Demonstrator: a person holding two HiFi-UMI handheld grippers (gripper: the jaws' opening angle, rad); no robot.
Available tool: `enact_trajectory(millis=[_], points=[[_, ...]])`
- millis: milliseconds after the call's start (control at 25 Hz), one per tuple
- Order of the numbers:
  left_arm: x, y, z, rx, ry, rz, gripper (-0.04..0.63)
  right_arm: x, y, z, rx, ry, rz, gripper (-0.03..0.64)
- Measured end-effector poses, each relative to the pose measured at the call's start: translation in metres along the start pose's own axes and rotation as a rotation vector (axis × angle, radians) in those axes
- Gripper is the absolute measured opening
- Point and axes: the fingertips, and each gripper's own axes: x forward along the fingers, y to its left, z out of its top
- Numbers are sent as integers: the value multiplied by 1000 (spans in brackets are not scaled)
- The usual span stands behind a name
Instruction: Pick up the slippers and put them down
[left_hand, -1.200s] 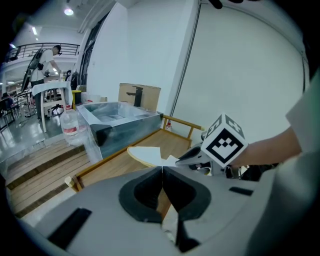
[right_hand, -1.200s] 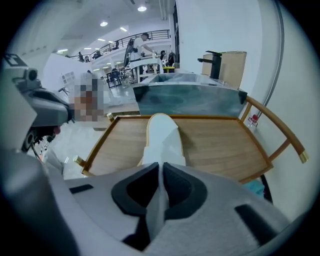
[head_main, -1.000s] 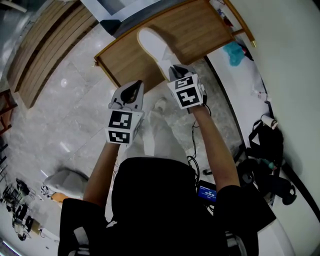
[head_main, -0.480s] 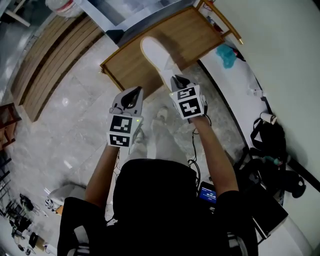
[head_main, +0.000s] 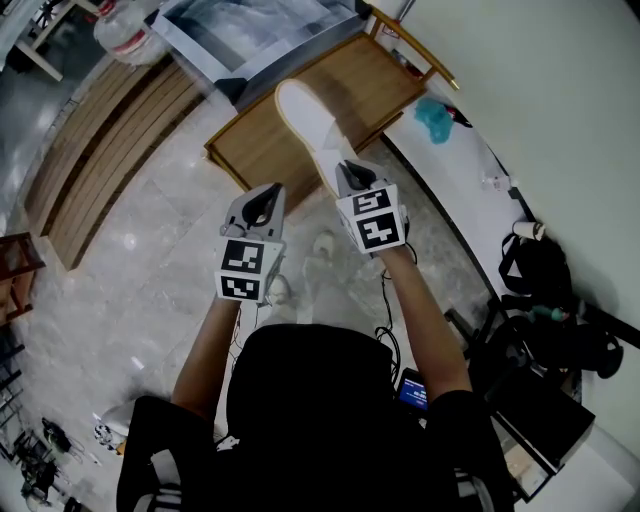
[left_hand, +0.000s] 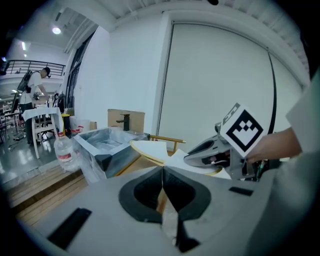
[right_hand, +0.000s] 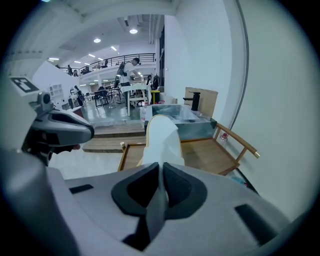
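One white slipper (head_main: 303, 112) is all that shows, and the right gripper (head_main: 340, 168) has it: the jaws are pressed onto the thin edge at one end, so the rest of the sole reaches out past them towards the wooden bench (head_main: 392, 72). From the head view the slipper lies across the near part of the bench's seat, and it appears to be held up in the air, not resting there. The left gripper (head_main: 268, 192) hangs off the bench's near corner, over the stone floor (head_main: 150, 240), its jaws together with nothing between them. A box lined with clear plastic (head_main: 250, 28) stands just beyond the bench's far end. The step in hand looks like the carry before setting down. Held by one end, a long soft sole will likely droop and swing, so the pinch should stay firm and the hand move smoothly. Bring it down until the sole lies flat on its support, bench or floor, before parting the jaws. The idle left gripper is best held aside from the bench.
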Motion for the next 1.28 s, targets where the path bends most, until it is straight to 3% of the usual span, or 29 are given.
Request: enact_trajectory(millis=[480, 1280], points=[[-62, -6, 13, 25, -71, -26, 6, -67, 41, 11, 6, -89, -65, 18], [-151, -32, 6, 79, -161, -113, 6, -146, 105, -27, 48, -130, -183, 18]])
